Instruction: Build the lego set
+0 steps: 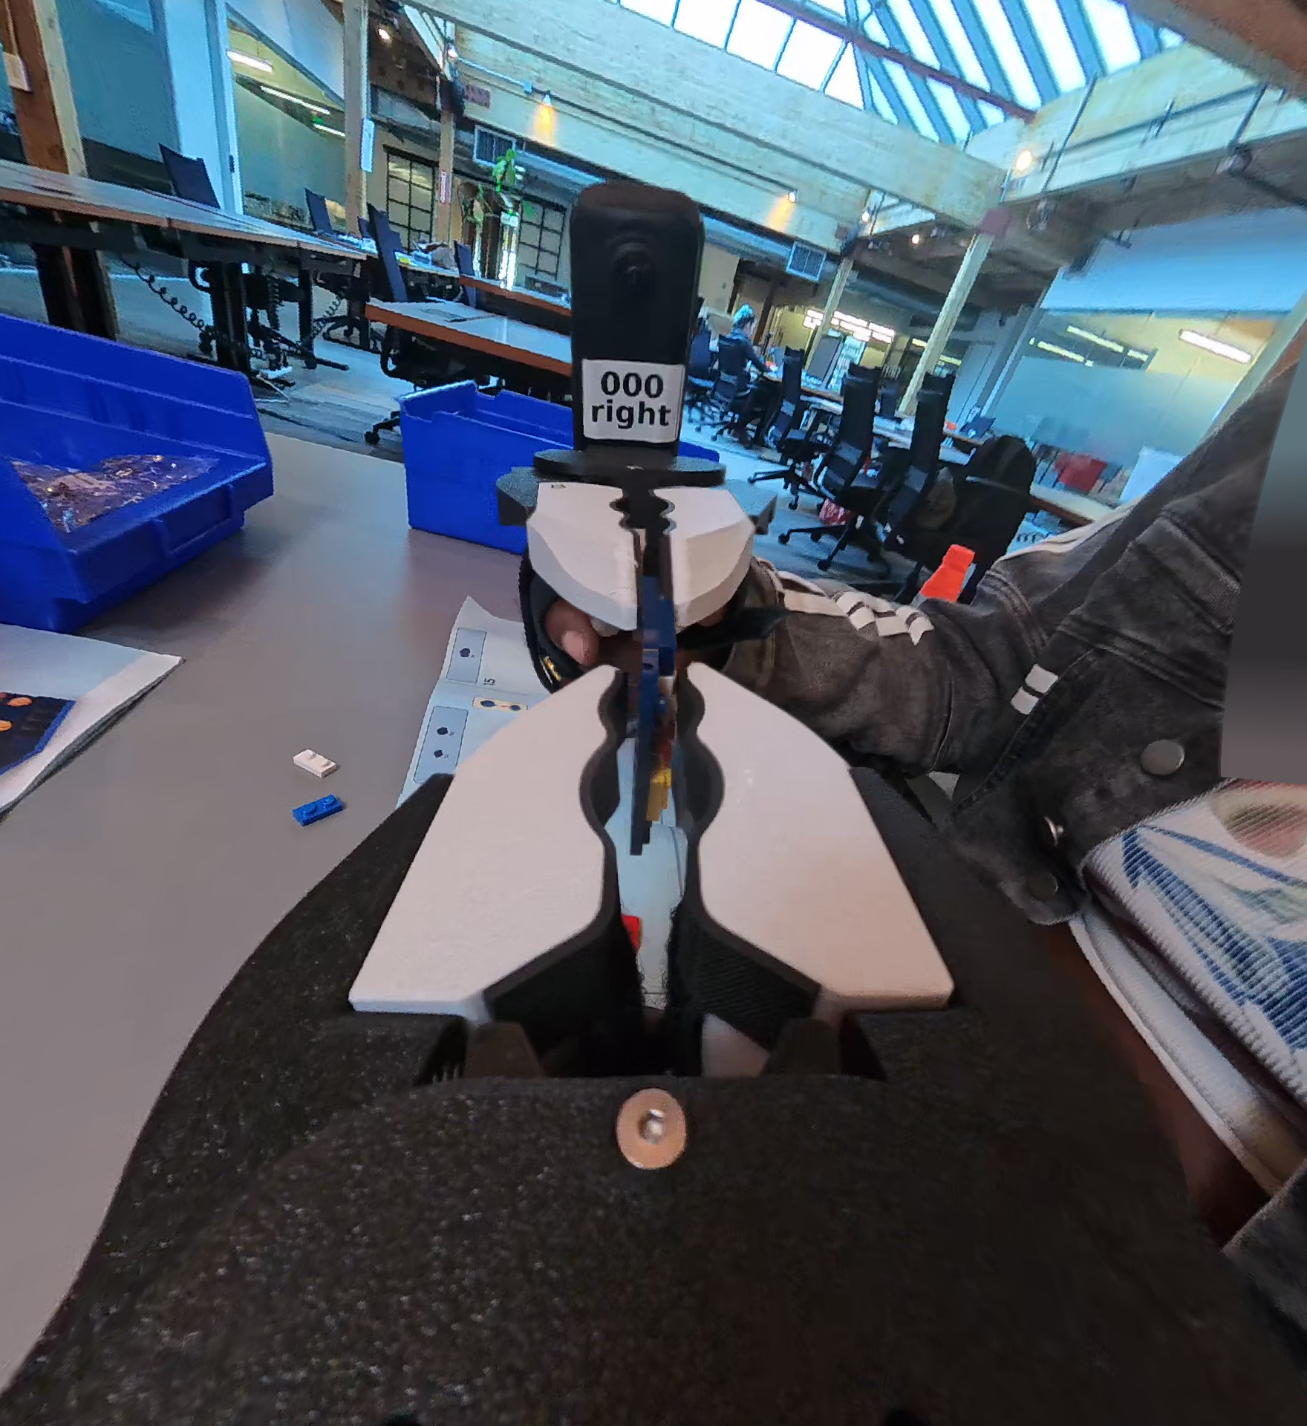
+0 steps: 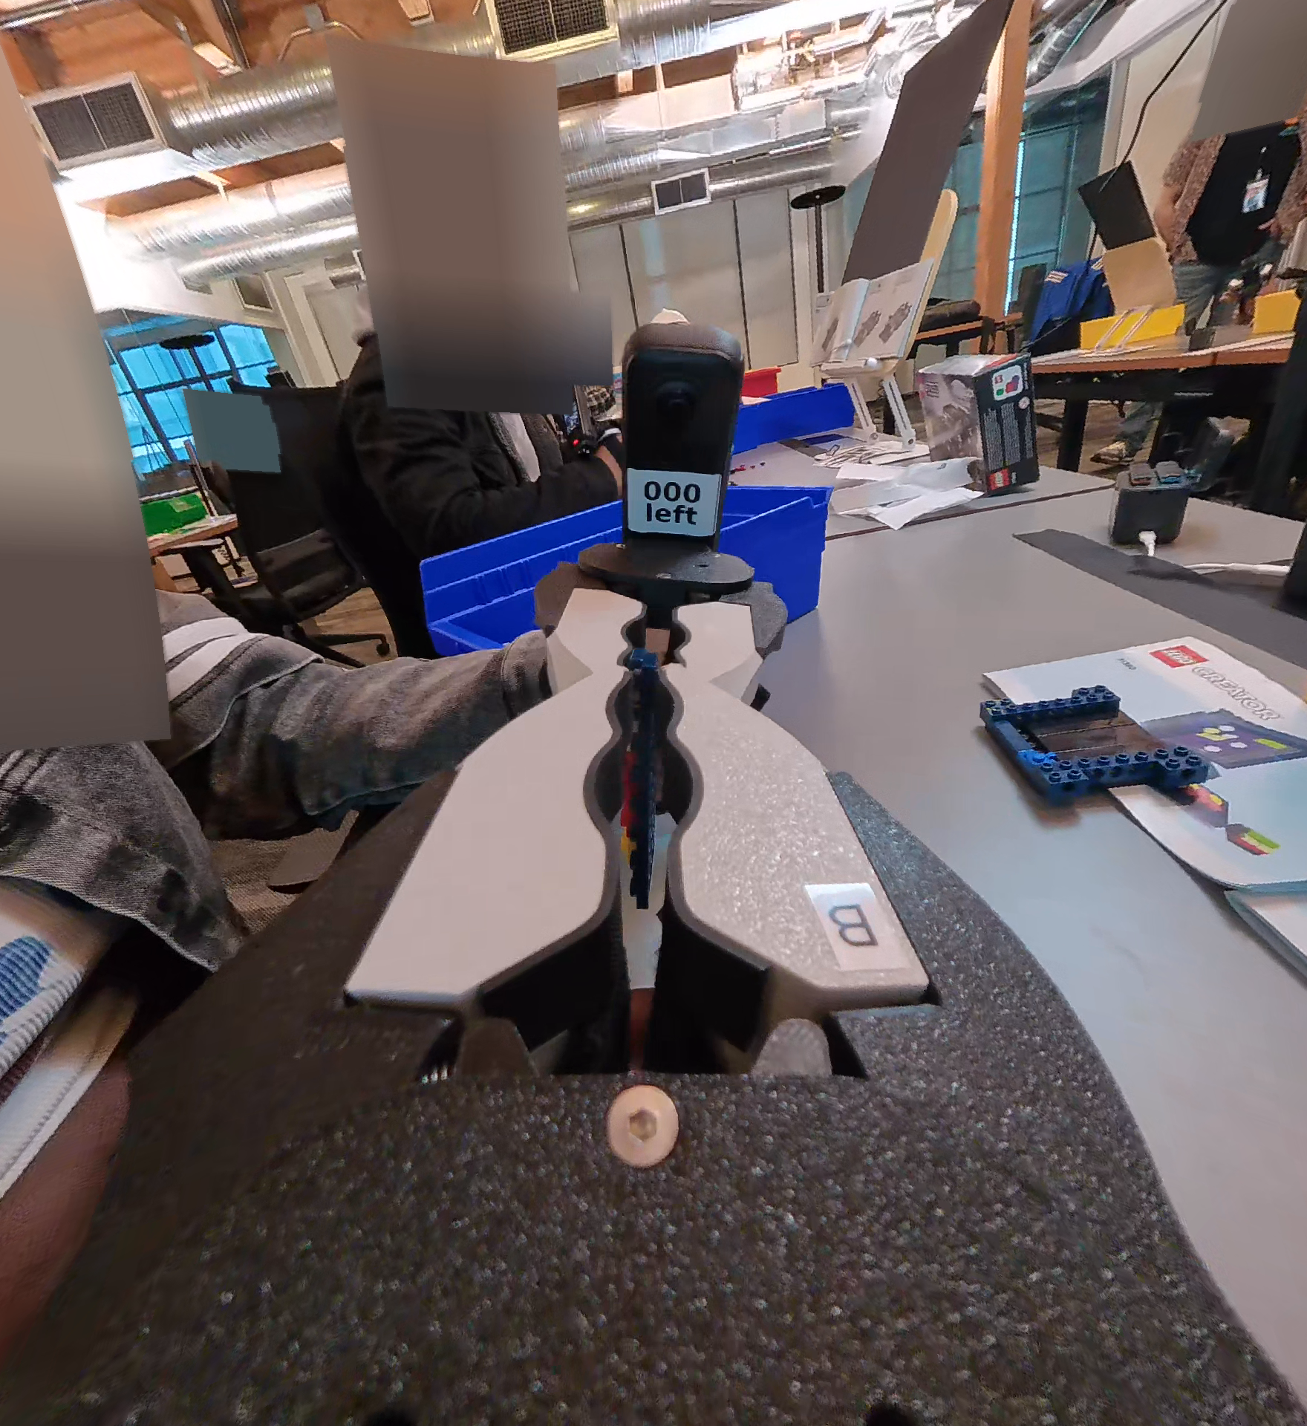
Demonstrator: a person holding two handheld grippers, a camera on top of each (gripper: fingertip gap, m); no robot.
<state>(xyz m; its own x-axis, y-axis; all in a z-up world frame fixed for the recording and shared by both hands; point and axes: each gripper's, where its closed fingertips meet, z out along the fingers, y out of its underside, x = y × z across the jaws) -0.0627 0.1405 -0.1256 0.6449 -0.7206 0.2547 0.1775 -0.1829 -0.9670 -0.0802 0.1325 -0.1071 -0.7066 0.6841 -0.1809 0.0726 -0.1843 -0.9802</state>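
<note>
Both hand-held grippers face each other tip to tip above the grey surface (image 1: 195, 772), sharing one thin blue brick plate assembly w/ red and yellow bits (image 1: 650, 741), held edge-on. Left hand-held gripper (image 1: 649, 683): jaws narrow, white fingers (image 1: 527, 810) pinched on the near end of the plate. Right hand-held gripper (image 2: 644, 687): jaws narrow too, clamped on the other end; seen from the left wrist view its white fingers close on the plate's far edge.

Room: open grey surface to the left of the left gripper, w/ only a small white plate piece (image 1: 315, 762) and a small blue plate piece (image 1: 318, 809) lying loose, apart from each other. Printed instruction sheet (image 1: 465, 656) lies right under the grippers. Blue plastic bin (image 1: 95, 494) far left, second blue bin (image 1: 473, 471) behind the grippers, near the surface's far edge.

On the right gripper's side: open surface, then a blue brick frame w/ dark centre (image 2: 1090, 741) resting on a printed booklet (image 2: 1206, 818). Grey denim sleeves (image 1: 1021, 679) close in on the person's side.
</note>
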